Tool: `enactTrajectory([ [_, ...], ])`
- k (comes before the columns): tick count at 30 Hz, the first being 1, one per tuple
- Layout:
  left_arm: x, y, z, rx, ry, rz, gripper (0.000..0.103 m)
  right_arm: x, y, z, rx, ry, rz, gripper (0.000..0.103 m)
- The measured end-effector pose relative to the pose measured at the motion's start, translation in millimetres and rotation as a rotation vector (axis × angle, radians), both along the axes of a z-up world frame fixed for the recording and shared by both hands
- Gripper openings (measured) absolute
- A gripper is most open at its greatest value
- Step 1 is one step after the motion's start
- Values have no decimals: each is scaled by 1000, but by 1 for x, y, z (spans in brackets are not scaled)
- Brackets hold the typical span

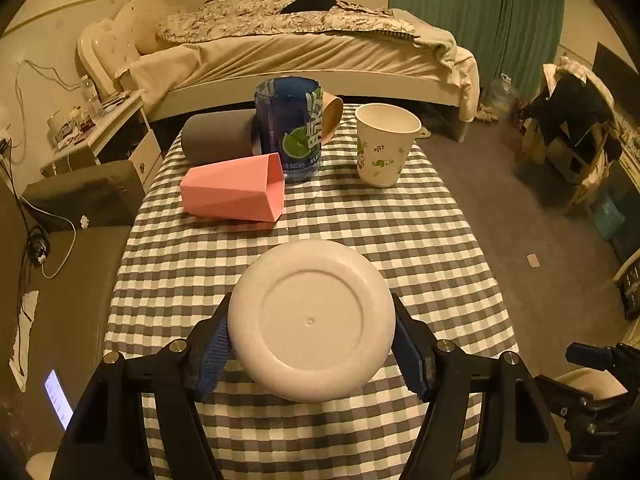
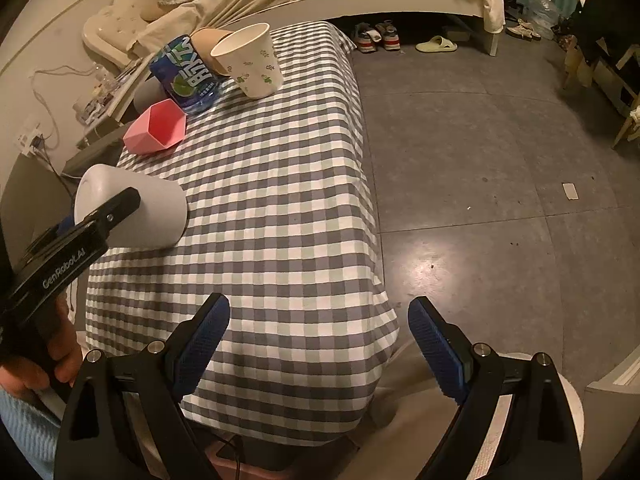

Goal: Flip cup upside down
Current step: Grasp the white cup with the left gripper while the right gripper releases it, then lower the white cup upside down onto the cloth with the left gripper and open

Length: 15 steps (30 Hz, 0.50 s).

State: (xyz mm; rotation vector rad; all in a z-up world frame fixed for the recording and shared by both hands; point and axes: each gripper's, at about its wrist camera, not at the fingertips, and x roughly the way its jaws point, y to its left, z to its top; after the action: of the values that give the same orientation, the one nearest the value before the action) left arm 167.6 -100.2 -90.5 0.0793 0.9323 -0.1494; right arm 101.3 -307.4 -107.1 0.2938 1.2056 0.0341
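Grip on the white cup (image 1: 311,320) comes from the left gripper (image 1: 312,344), whose two blue-padded fingers (image 1: 212,356) press against opposite sides of it. The cup is held tilted on its side above the near part of the checked tablecloth (image 1: 420,240), its flat base with a moulded ring turned toward the left wrist camera and its mouth pointing away toward the far end of the table. In the right wrist view the same cup (image 2: 160,212) shows from the side, mouth angled down toward the cloth; whether its lower edge touches the cloth cannot be told.

The right gripper (image 2: 320,344) hovers off the near right corner of the table, fingers spread wide with nothing between them. A hand (image 2: 52,364) wraps the left tool's handle at the frame's left edge, mostly cut off.

The cup's interior is hidden from both cameras. Behind the blue bottle (image 1: 289,128) a brown paper cup (image 1: 333,116) lies on its side, largely covered. A pink faceted cup (image 1: 236,188) lies on its side just in front of the bottle, and a leaf-printed paper cup (image 1: 382,146) stands upright to the right.

"GenRobot.AI" is printed in white on the left gripper's side. The bottle's label carries large white Chinese characters, a lime picture and "600", the rest too small to read.
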Motion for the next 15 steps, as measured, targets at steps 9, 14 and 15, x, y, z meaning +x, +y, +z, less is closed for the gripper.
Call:
enactTrajectory([
  [9,12,-5,-5,8,-2,-25,73,0,6,0,-6,1,12,91],
  [14,12,-6,-4,11,-3,-28,75,0,6,4,-6,-17,8,91],
  [15,12,-5,-3,10,-6,-23,81,0,5,5,-5,-24,6,91],
])
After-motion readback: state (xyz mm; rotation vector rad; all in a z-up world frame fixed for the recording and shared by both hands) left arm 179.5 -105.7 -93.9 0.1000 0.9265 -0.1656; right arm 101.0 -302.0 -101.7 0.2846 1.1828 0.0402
